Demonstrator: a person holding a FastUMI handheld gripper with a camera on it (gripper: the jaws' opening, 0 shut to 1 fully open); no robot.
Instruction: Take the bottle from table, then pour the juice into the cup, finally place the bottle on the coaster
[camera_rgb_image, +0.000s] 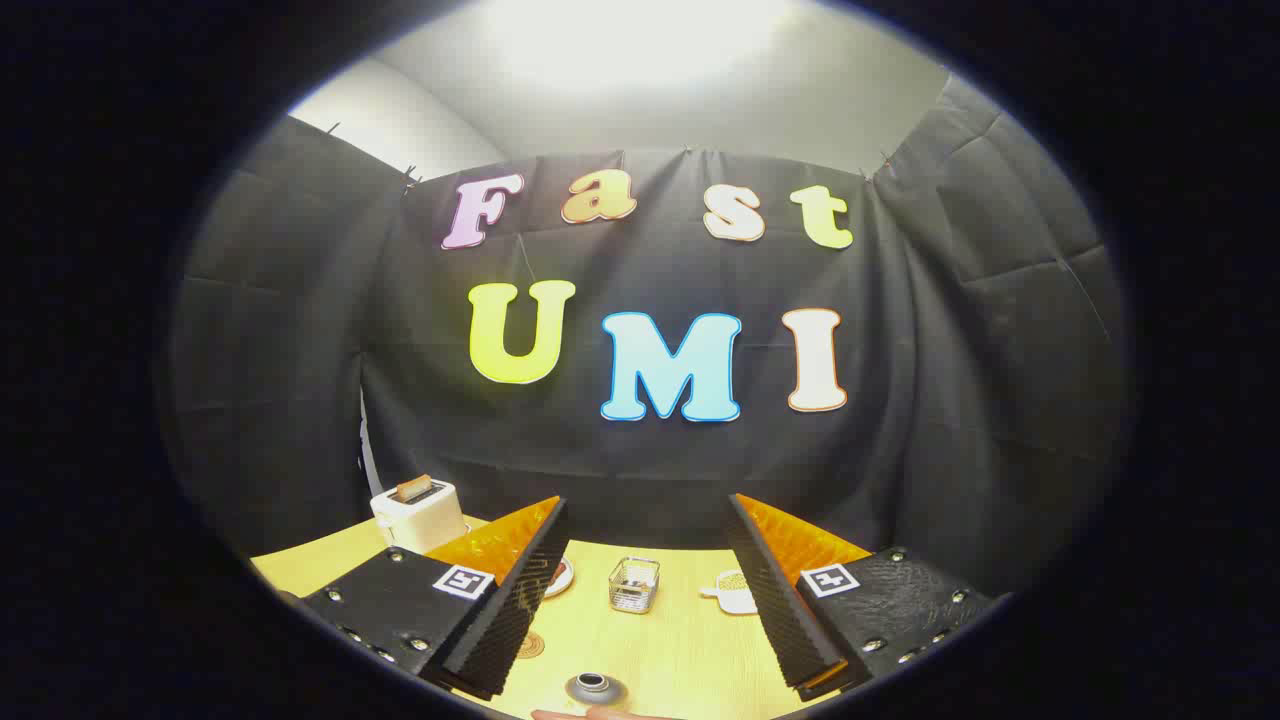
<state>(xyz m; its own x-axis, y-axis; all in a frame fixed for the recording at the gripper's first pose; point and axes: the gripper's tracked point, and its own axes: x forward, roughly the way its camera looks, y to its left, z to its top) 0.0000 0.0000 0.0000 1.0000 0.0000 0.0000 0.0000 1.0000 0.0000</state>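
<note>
My gripper is open and held above the yellow table, with nothing between its fingers. Low between the fingers, close to me, sits a grey round top with a dark centre, apparently the bottle seen from above. Farther on, between the fingers, a clear square glass cup stands upright. A round wooden coaster lies beside the left finger, which partly hides it.
A white toaster with a slice in it stands at the table's far left. A small red-rimmed plate lies left of the glass cup. Right of the cup is a white mug-like dish. A pale fingertip-like shape shows at the near edge.
</note>
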